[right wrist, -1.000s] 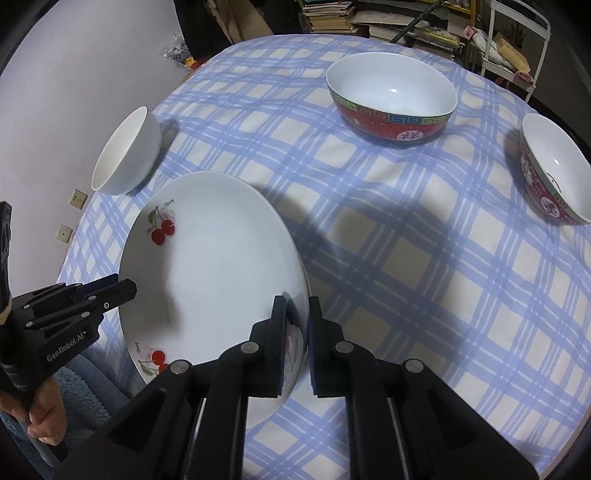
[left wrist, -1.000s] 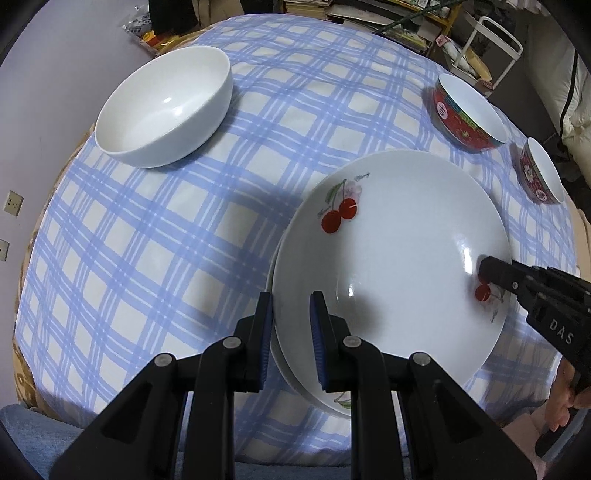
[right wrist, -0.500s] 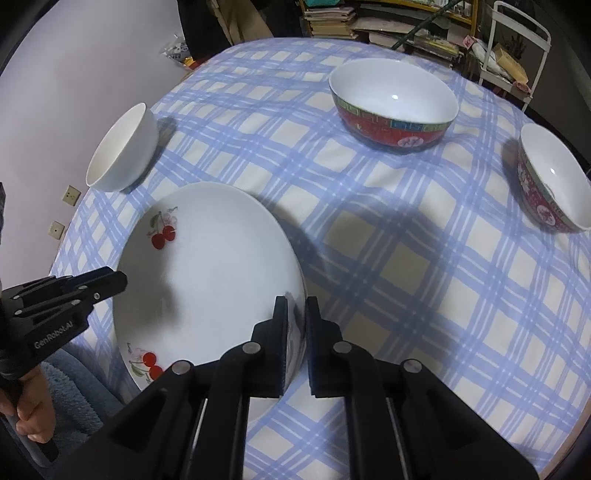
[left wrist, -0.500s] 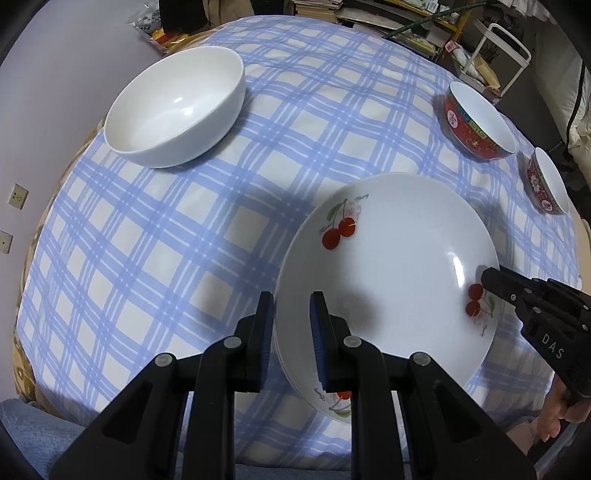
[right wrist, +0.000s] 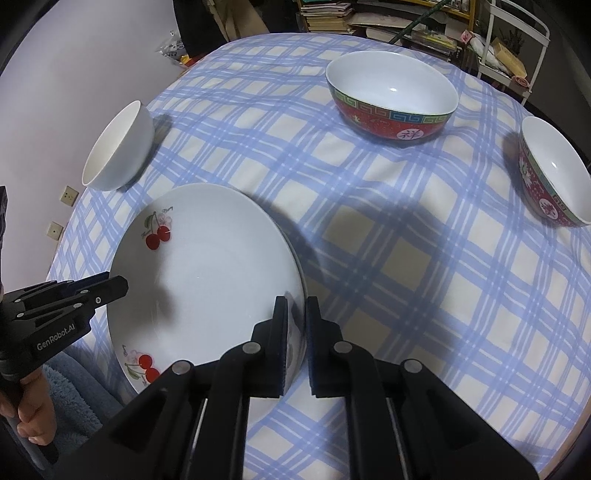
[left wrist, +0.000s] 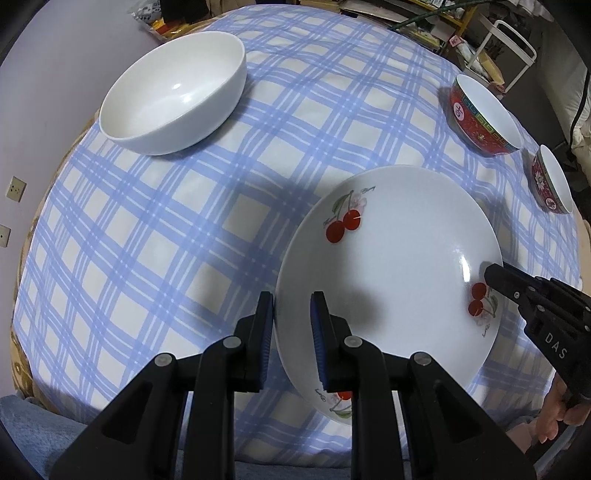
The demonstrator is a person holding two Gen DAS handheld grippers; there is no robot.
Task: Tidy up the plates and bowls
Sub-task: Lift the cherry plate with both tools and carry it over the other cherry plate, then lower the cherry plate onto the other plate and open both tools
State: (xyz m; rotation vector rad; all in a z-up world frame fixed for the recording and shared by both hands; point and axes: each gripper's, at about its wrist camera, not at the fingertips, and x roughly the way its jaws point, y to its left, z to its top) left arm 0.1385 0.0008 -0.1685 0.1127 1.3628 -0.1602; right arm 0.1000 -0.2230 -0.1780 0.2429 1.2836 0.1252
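Left wrist view: the left gripper (left wrist: 292,325) has its fingers (left wrist: 265,332) straddling the near-left rim of the cherry plate (left wrist: 399,258); a narrow gap shows beside each pad, so I cannot tell whether they pinch it or merely bracket it. The right gripper (left wrist: 493,273) meets the opposite rim; its closure is not readable from here. Two-sided hold is presumably chosen because the plate is wide and shallow (one rim grip would let it tip). The plate appears raised and tilted above the table (left wrist: 155,236), which carries a blue plaid cloth. A white bowl (left wrist: 173,92) sits far left, a red patterned bowl (left wrist: 484,118) and a smaller red bowl (left wrist: 552,184) far right, all well apart.

Right wrist view: right gripper (right wrist: 295,332) fingers are nearly pressed together on the plate (right wrist: 207,266) rim, pinching it. The left gripper (right wrist: 118,286) tip reaches the plate's far edge. White bowl (right wrist: 118,147) lies beyond the plate; large red bowl (right wrist: 391,96) and small one (right wrist: 550,173) stand separate, so stacking is not yet done.

Room: pale wall with sockets (right wrist: 68,195), book stacks (right wrist: 325,14) and a white rack (right wrist: 517,48) behind the table.
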